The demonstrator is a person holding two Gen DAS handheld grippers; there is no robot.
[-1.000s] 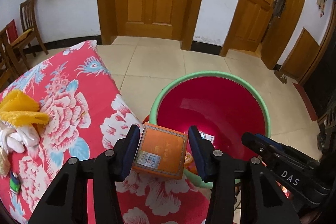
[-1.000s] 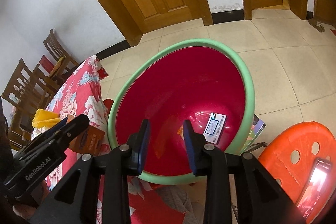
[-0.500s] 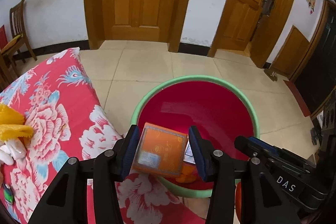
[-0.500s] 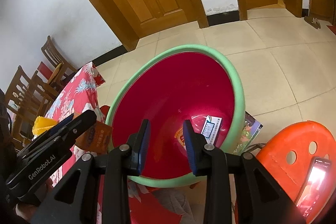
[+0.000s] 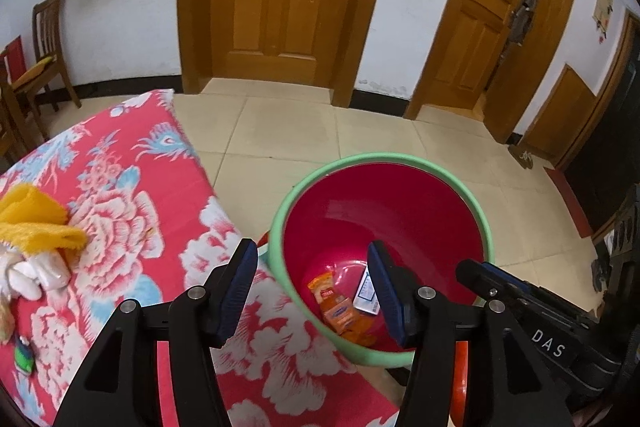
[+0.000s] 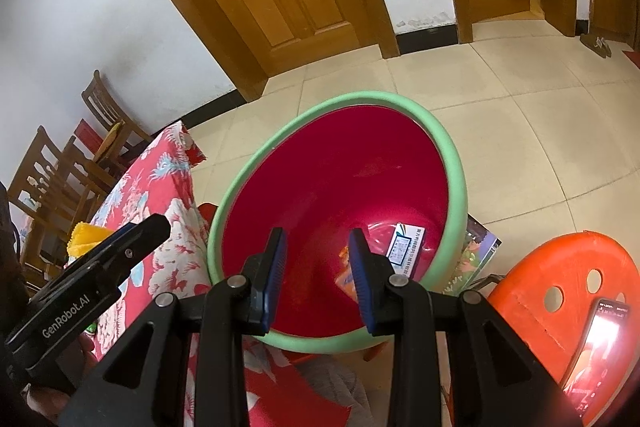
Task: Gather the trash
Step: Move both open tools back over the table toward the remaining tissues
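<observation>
A red bucket with a green rim (image 5: 280, 215) stands on the floor beside the table. My left gripper (image 5: 312, 251) hangs over its near edge, its jaws opening with nothing between them. Orange packaging (image 5: 340, 311) and a white printed packet (image 5: 365, 293) lie at the bucket's bottom. In the right wrist view my right gripper (image 6: 317, 235) is open and empty above the same bucket (image 6: 456, 179), where the white packet (image 6: 404, 249) shows beside its right finger. Each view shows the other gripper's body at the side.
The table's red floral cloth (image 5: 120, 187) carries a yellow cloth (image 5: 36, 223), a white bundle (image 5: 28, 271) and a small green item (image 5: 24, 353). An orange stool (image 6: 560, 287) bearing a phone (image 6: 600, 339) stands right of the bucket. Wooden chairs (image 6: 104, 115) line the left wall.
The orange box that sat between my left gripper's jaws is gone from them; the jaws have spread wider and orange packaging now lies in the bucket. The right gripper has hardly changed.
</observation>
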